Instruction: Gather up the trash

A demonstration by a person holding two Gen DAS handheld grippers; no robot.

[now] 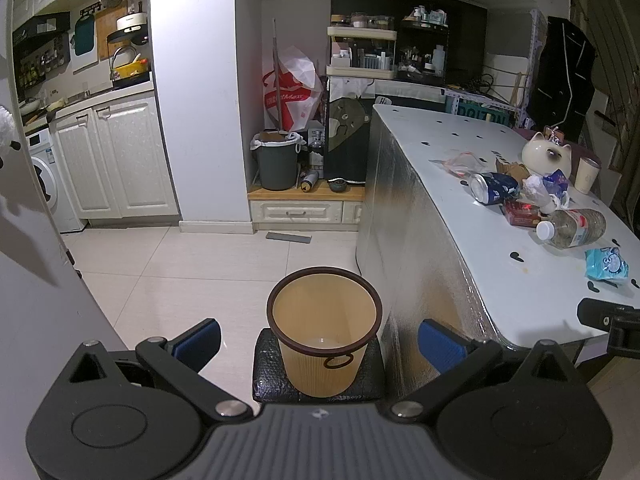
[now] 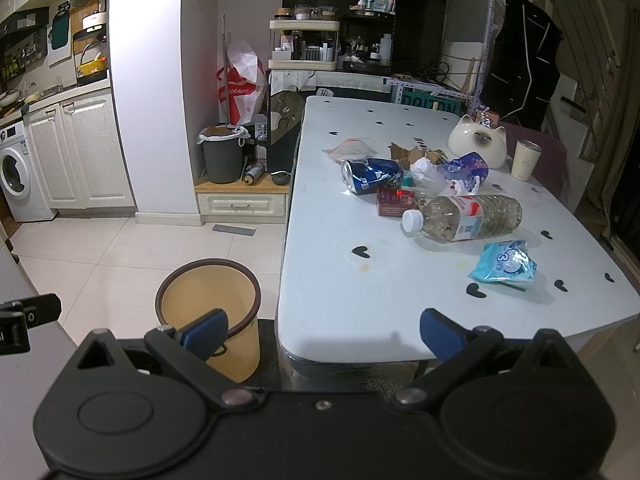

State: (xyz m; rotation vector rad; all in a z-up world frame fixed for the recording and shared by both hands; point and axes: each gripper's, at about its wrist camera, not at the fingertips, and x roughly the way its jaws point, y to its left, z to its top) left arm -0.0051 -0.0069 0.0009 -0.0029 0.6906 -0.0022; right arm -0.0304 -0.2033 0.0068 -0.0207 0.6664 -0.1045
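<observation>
progress: nothing collected yet, judging by the layout; the beige bin (image 1: 324,328) looks empty, bare bottom visible in left wrist view
bin location: on a dark pad on the floor, just beside the near-left corner of the bench (image 2: 360,292)
left hand-held gripper (image 1: 320,338): jaws spread wide, holding nothing, hovering over the bin with the rim between the blue pads
right hand-held gripper (image 2: 324,332): also wide, nothing between the pads, sitting at the near edge of the bench, well apart from the trash
trash left, near-right part of bench: blue wrapper packet (image 2: 505,266) closest to the near edge; clear plastic bottle (image 2: 464,218) lying on its side, white cap toward the bench's left edge
trash left, mid-bench cluster: crushed blue can (image 2: 370,176) on its side, red box (image 2: 394,202) touching the bottle's cap end, crumpled white-and-purple wrappers (image 2: 460,176), clear plastic bag (image 2: 350,149), brown cardboard scraps (image 2: 416,154)
not trash, probably: white cat-shaped ceramic (image 2: 478,144) and cream cup (image 2: 526,160) toward the far-right side; I'd leave these alone
remaining: every item, roughly seven pieces; all steps still to do
likely first pick: blue wrapper packet or bottle for the right gripper, being nearest; a guess only
risk: bottle may roll when pinched; can is dented, so grip could slip
</observation>
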